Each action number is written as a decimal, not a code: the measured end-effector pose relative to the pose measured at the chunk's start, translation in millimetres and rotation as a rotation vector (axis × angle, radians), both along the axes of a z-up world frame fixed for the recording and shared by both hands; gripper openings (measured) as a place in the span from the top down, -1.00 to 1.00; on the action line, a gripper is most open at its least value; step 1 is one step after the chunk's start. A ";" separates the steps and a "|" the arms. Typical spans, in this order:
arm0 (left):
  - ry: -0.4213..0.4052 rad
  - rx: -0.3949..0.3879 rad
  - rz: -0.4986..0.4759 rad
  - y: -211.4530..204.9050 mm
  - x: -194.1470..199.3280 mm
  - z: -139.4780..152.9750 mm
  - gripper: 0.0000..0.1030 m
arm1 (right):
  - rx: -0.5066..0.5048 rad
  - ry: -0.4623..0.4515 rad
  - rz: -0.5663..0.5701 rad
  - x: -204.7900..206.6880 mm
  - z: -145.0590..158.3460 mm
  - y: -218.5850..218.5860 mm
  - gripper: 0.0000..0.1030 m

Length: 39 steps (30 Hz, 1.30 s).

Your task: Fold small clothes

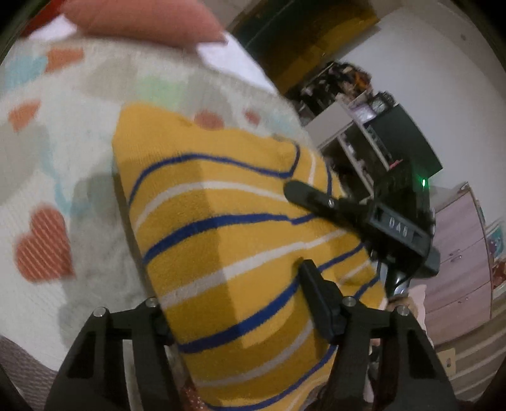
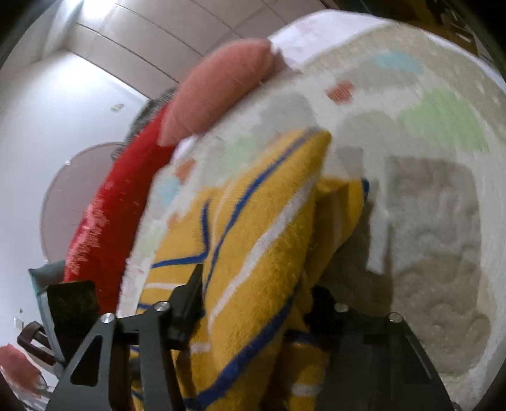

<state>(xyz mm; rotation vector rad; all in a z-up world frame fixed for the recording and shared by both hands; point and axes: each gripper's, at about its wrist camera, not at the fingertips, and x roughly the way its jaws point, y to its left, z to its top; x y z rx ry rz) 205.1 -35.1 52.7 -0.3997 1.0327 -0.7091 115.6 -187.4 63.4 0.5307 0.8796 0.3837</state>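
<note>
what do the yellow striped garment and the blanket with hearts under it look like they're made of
The yellow striped garment looks like a soft knit or fleece, matte, with a fuzzy nap along its edges and blue and white stripes; the exact fibre cannot be told. The heart-print blanket looks like plush textile, off-white and matte, with a fine ribbed texture and embossed patches in the right wrist view. Both are motion-blurred.

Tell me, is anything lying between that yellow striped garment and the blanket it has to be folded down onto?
Nothing visible. Both grippers, left and right, have their jaws closed on the yellow striped garment. The heart-print blanket beside it is bare; the pink pillow lies away at its far edge.
</note>
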 end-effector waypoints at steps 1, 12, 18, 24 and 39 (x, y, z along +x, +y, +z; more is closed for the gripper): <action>-0.018 0.004 0.008 1.8 1.4 7.8 -0.23 | 0.011 -0.029 0.003 -2.4 9.0 0.4 -0.13; -0.002 0.229 0.135 10.0 -14.6 -33.3 -0.55 | -0.136 0.006 -0.114 -13.1 -8.9 -5.8 -0.48; -0.153 0.307 0.214 24.1 -56.7 1.6 -0.55 | -0.379 -0.182 -0.162 -58.1 54.4 20.5 -0.35; -0.345 0.420 0.392 40.4 -111.8 41.4 -0.74 | -0.403 -0.172 0.019 -66.1 43.7 73.2 -0.23; -0.582 0.473 0.528 47.4 -205.9 80.3 -1.00 | -0.475 -0.114 -0.152 -172.3 25.5 41.1 -0.43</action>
